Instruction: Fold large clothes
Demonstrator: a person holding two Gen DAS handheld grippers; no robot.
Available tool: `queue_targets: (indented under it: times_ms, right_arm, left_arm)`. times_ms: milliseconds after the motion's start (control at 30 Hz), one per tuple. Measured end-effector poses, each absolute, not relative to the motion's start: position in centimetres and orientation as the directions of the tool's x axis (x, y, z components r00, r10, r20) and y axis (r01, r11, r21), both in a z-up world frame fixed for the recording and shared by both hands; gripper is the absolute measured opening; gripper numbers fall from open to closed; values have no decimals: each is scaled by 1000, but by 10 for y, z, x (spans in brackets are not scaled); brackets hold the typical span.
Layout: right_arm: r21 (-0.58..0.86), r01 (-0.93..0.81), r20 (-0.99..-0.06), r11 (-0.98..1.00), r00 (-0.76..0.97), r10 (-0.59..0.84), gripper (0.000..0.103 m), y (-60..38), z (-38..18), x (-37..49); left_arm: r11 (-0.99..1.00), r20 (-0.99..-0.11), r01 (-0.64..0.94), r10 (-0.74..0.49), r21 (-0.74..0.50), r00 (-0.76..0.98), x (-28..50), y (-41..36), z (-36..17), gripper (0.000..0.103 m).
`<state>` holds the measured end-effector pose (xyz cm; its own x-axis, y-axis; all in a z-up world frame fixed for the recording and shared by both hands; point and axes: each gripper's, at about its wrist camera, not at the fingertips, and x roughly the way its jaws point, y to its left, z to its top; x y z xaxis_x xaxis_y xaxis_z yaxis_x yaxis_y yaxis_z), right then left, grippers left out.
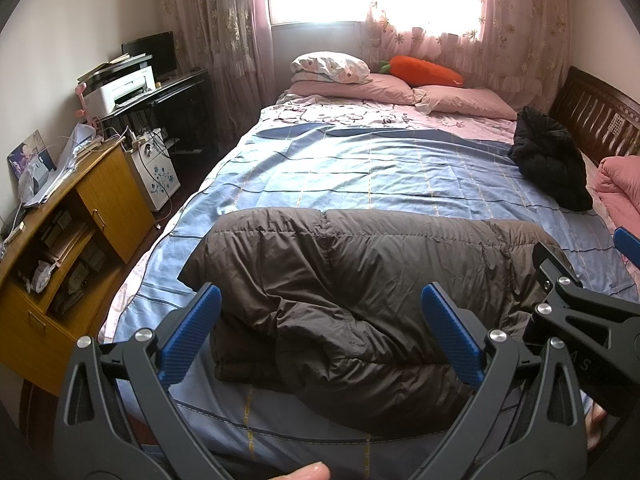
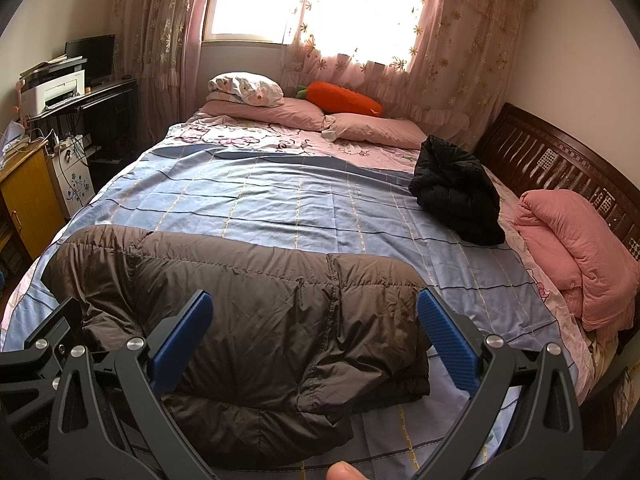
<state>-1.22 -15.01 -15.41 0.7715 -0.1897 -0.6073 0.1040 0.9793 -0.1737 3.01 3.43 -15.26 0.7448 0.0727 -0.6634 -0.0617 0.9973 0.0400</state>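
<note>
The left hand-held gripper (image 1: 320, 332) is released, its blue pads (image 1: 192, 332) spread wide above the near end of the brown coat (image 1: 360, 280), gripping nothing. The right hand-held gripper (image 2: 316, 344) is likewise released, pads (image 2: 448, 344) apart over the coat's (image 2: 248, 304) right half; part of it shows at the right edge of the left view. The coat lies folded across the near part of the bed (image 2: 300, 200), on a blue sheet (image 1: 360, 172). Farther right on the bed sit a black jacket (image 2: 456, 192) and a pink quilt (image 2: 576, 248) beside the wooden headboard (image 2: 560, 160). Pillows (image 2: 304, 114) and a carrot toy (image 2: 340, 98) lie under the curtained window (image 2: 320, 4). A cabinet (image 1: 80, 216) and a printer (image 1: 120, 88) stand left of the bed.
</note>
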Motion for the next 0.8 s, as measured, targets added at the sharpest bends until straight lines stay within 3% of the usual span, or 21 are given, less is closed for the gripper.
queue_targets:
  times_ms: [800]
  right_arm:
    - [-175,113,-607,978,770,-198,102,-152,-158,-15]
  left_arm:
    - [999,-662,-41,45,22,748,21,31,-147,101]
